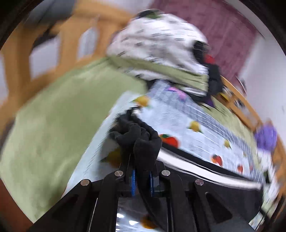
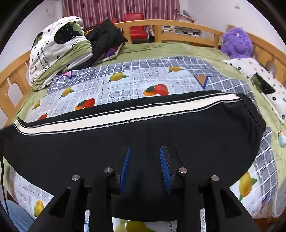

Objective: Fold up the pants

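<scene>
Seemingly one pair of pants (image 2: 135, 142), bunched in left tongs (image 1: 142, 175).

I see a fruit-print checked mat (image 2: 125, 83) spread over my green bedsheet (image 2: 160, 49). At the far left, a folded white quilt with black and green patches (image 2: 55, 50) leans by a black jacket (image 2: 105, 35). A purple plush toy (image 2: 236, 43) sits in the far right corner against the wooden bed rail (image 2: 178, 24). Red chairs (image 2: 134, 26) stand before maroon curtains (image 2: 107, 9).
</scene>
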{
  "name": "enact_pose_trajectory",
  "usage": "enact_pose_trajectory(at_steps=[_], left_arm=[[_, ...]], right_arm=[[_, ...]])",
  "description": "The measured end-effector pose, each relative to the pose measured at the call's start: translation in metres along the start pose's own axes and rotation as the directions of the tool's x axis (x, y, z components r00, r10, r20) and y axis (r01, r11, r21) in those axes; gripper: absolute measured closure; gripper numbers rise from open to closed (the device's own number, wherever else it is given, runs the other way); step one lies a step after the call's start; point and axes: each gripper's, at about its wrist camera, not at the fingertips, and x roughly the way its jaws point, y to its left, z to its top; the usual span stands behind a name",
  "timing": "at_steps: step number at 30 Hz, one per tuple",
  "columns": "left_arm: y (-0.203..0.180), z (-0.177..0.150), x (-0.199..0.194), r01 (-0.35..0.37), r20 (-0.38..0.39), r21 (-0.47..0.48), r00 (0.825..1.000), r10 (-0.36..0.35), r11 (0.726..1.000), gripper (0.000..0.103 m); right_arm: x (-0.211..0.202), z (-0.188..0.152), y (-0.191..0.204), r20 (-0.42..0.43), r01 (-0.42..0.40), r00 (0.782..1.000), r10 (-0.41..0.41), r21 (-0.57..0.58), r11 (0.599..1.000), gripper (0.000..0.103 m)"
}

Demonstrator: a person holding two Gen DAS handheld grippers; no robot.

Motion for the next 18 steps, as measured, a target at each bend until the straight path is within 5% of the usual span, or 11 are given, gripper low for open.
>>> enact_pose_trajectory(at_steps=[6, 10, 14, 18], left_arm=[[-0.135, -0.021, -0.018, 0.11, 0.004, 0.229, 0.993, -0.114, 0.967, 0.092], [-0.224, -0.06, -0.002, 0.231, -0.089, 0.305, 0.973, -0.214, 0.924, 0.092], [-0.283, -0.113, 0.016, 0.347, -0.202, 0.336, 0.935, -0.292, 0.876, 0.092], [-0.307, -0.167, 0.042, 0.44, -0.361, 0.291, 0.873, -0.328, 0.85, 0.092]], right_arm=[[-0.014, -0.002, -0.016, 0.027, -0.041, 0.999, 0.04, 0.061, 0.997, 0.069], [-0.036, -0.012, -0.038, 0.104, 0.056, 0.993, -0.059, 0.036, 0.998, 0.069], [-0.049, -0.024, -0.086, 0.094, 0.033, 0.994, -0.048, 0.162, 0.986, 0.069], [-0.059, -0.037, -0.119, 0.102, 0.04, 0.993, -0.061, 0.199, 0.979, 0.069]])
